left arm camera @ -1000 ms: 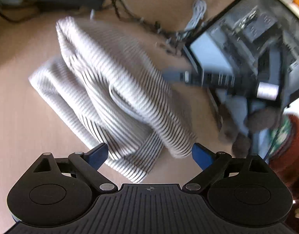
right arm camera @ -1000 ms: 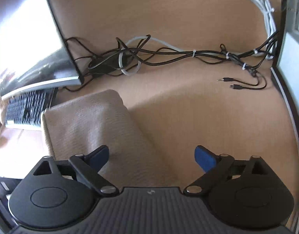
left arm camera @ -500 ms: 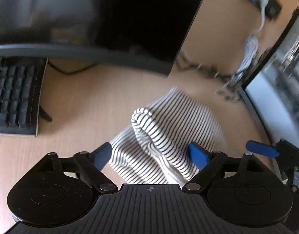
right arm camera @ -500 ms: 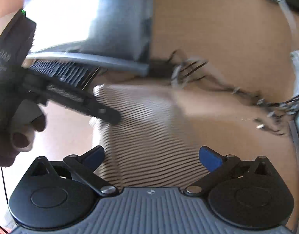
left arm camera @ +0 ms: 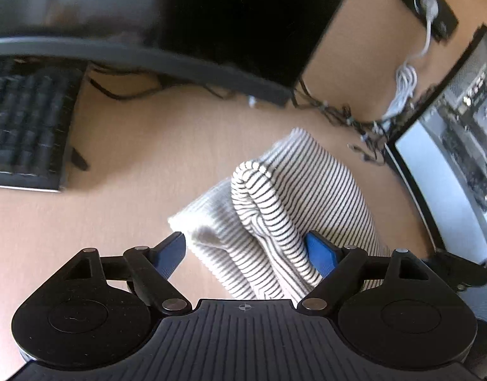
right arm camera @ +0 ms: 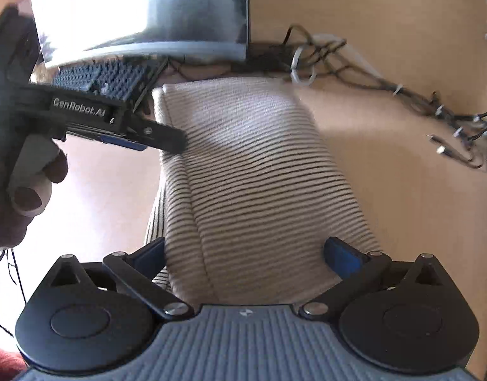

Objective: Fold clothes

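A white garment with thin black stripes (left arm camera: 275,209) lies folded in a thick bundle on the wooden desk (left arm camera: 122,190). My left gripper (left arm camera: 246,250) is open with its blue fingers on either side of the bundle's near left edge. In the right wrist view the garment (right arm camera: 253,174) lies flat and smooth, and the left gripper (right arm camera: 167,136) reaches in from the left over its far left edge. My right gripper (right arm camera: 246,254) is open with its jaws straddling the near end of the garment.
A black keyboard (left arm camera: 24,123) lies at the left. A dark monitor (left arm camera: 211,25) stands behind the garment and a second screen (left arm camera: 449,165) at the right. Tangled black and white cables (right arm camera: 370,76) lie behind the garment on the desk.
Both grippers have swung round and come down to the garment. The loosely draped cloth now lies as a compact folded bundle. Both grippers stay open.
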Demonstrator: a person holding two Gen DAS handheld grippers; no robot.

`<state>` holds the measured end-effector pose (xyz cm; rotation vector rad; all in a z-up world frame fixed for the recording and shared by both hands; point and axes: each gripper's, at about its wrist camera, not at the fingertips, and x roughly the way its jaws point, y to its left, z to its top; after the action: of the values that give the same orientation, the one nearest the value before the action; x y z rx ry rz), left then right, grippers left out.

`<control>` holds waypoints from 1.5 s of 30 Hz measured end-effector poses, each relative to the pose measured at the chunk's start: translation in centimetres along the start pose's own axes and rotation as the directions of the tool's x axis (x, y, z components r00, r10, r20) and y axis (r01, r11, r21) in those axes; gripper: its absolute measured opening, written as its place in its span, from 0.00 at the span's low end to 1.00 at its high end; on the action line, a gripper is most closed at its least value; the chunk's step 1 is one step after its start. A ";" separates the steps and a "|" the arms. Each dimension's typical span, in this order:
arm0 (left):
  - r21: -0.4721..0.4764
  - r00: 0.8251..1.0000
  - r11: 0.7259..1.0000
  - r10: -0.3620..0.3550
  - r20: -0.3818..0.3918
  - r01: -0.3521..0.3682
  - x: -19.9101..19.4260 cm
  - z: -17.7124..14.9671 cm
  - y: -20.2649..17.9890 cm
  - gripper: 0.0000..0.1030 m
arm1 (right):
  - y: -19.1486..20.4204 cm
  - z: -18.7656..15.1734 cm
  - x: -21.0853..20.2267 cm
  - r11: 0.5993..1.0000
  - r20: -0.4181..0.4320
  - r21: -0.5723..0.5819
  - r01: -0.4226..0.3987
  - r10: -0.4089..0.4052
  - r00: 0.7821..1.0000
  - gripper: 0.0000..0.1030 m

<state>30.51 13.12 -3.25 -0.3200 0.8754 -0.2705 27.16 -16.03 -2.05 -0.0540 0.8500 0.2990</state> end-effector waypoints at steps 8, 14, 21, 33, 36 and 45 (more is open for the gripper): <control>0.048 0.981 0.984 0.164 0.108 -0.170 -2.2 -1.3 0.0 0.85 | 1.3 0.5 -1.1 0.977 0.127 -0.096 0.190 -0.178 0.976 0.61; 0.033 0.979 0.983 0.174 0.102 -0.178 -2.2 -1.8 0.1 0.85 | 4.2 0.3 -1.0 0.972 0.134 -0.207 0.108 -0.081 0.988 0.68; 0.010 0.981 0.985 0.173 0.088 -0.175 -2.1 -2.0 0.4 0.86 | 6.0 -0.4 1.0 0.910 0.162 -0.338 0.242 -0.197 0.967 0.62; -0.017 0.984 0.986 0.168 0.057 -0.167 -2.0 -2.4 0.6 0.87 | 3.6 2.0 1.8 0.992 0.038 -0.076 0.100 -0.098 0.995 0.68; -0.026 0.986 0.987 0.160 0.042 -0.159 -1.8 -2.7 0.4 0.87 | 3.7 2.1 2.0 0.992 0.031 -0.075 0.098 -0.096 0.995 0.70; -0.049 0.994 0.993 0.105 0.006 -0.105 -1.5 -3.9 -0.8 0.84 | 4.6 0.5 1.5 0.966 0.079 -0.200 0.164 -0.151 0.985 0.74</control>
<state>26.44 12.29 -4.26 -0.3192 0.8882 -0.1505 27.16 -11.17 -2.45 -0.3030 0.7445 0.2367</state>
